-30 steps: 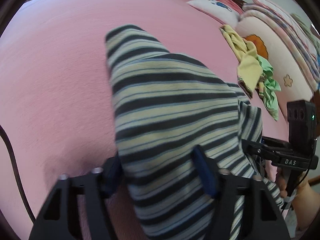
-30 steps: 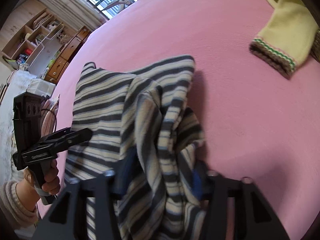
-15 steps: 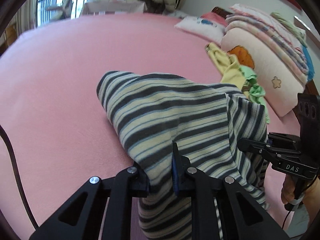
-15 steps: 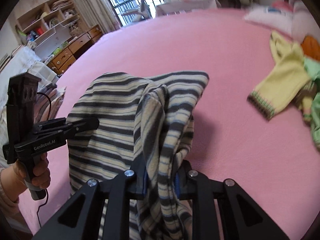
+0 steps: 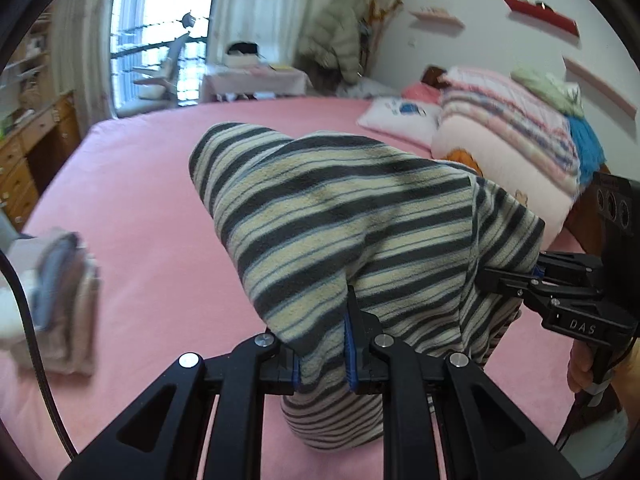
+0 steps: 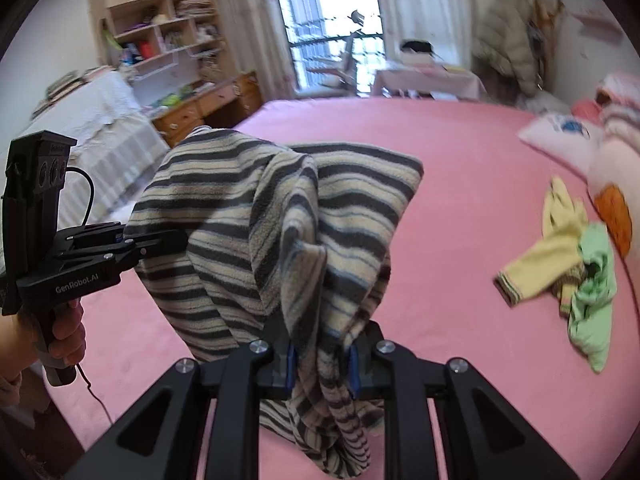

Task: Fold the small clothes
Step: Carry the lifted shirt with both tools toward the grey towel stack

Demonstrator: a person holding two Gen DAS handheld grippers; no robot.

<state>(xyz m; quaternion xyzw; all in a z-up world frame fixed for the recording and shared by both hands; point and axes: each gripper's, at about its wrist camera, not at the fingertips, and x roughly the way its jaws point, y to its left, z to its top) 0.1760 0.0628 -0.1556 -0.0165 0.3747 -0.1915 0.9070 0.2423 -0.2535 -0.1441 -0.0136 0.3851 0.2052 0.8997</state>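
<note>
So, progress check: the big pink bed sheet [image 5: 140, 208] fills most of both views, and draped across the middle of each frame is the fuzzy fleece top with dark grey and cream stripes [image 5: 352, 220]. I've got it hoisted off the bed, bunched and sagging, so honestly no fold is made on this one yet. It needs spreading flat first, I'd say.

At the left edge of the left view there's a blurry stack of folded cloth [image 5: 64, 300] in pinkish and grey tones, which I take to be pieces already done. At the right of the right view sits a loose heap: a pale yellow knit top with a striped cuff [image 6: 548, 256] and a crumpled mint green garment [image 6: 592, 304]. Those look untouched, so plenty left.

Pose-wise, both tools tilt downward toward the bed. My left gripper [image 5: 322, 354] has its jaws pinched narrow on an edge of the striped top at bottom centre. My right gripper [image 6: 320, 354] is likewise clamped narrow on a thick gathered fold. Each shows up in the other's view, side on: right one at the right edge, left one at the left edge, a hand [image 6: 66, 328] wrapped round its handle.
</note>
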